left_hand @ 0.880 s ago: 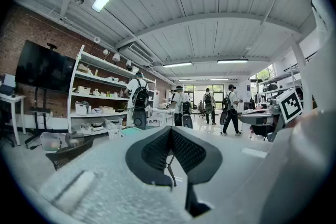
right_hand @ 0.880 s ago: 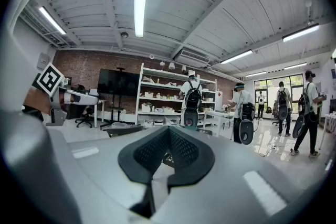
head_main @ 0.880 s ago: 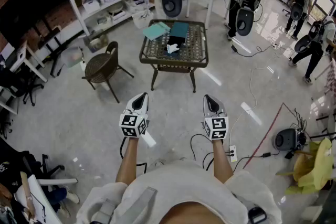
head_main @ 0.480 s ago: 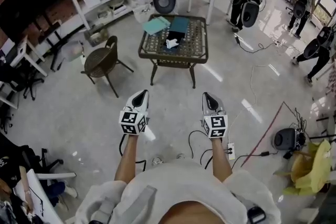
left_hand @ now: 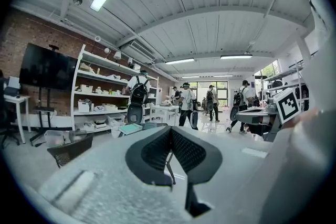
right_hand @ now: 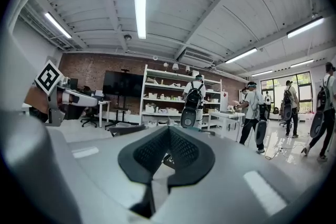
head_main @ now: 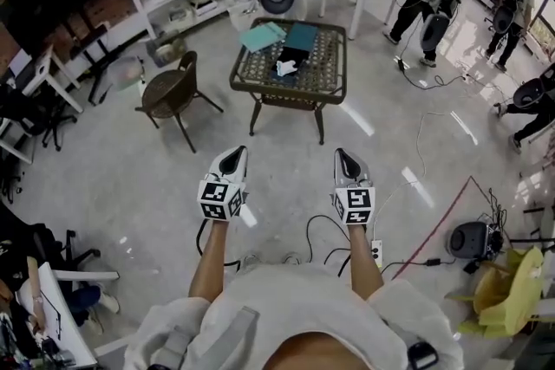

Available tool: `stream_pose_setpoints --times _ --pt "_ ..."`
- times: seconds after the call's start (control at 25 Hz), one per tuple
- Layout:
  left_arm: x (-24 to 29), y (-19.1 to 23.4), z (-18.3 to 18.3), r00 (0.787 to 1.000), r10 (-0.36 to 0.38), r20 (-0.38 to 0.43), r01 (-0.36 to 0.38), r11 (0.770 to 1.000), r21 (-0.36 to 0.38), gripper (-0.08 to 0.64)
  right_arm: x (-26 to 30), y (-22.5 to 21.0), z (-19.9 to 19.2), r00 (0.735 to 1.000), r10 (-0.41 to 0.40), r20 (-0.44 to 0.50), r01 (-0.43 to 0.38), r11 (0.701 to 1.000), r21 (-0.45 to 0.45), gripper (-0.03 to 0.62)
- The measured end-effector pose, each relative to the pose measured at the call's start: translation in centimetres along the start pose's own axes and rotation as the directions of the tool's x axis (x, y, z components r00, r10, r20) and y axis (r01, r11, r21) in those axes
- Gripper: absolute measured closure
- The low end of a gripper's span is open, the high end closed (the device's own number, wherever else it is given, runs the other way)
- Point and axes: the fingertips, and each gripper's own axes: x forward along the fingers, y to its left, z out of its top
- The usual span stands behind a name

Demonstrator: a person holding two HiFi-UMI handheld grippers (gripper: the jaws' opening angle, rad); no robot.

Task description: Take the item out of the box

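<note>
Head view: left gripper (head_main: 231, 160) and right gripper (head_main: 346, 161) are held at lower centre, jaws pressed together, empty. The white item (head_main: 286, 68) is seen at the dark box (head_main: 296, 57) on the table (head_main: 327, 87), upper centre, well apart. It is judged light and soft, best pinched at its raised middle.

No readable text, labels or numbers anywhere
</note>
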Motion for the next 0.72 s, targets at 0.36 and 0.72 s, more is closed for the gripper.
stream_pose_setpoints --times 0.36,0.72 --pt "1.2 -0.3 -1.4 1.0 0.022 -0.017 -0.022 0.999 -0.023 0.558 1.4 -0.6 -1.2 0.999 0.034 -0.011 -0.034 0.999 -0.003 0.592" --pt "5.4 2.6 -1.7 1.0 0.018 -0.021 -0.019 0.999 -0.036 0.558 6.0 -1.3 -1.3 0.999 0.038 -0.018 -0.038 0.999 -0.017 0.592"
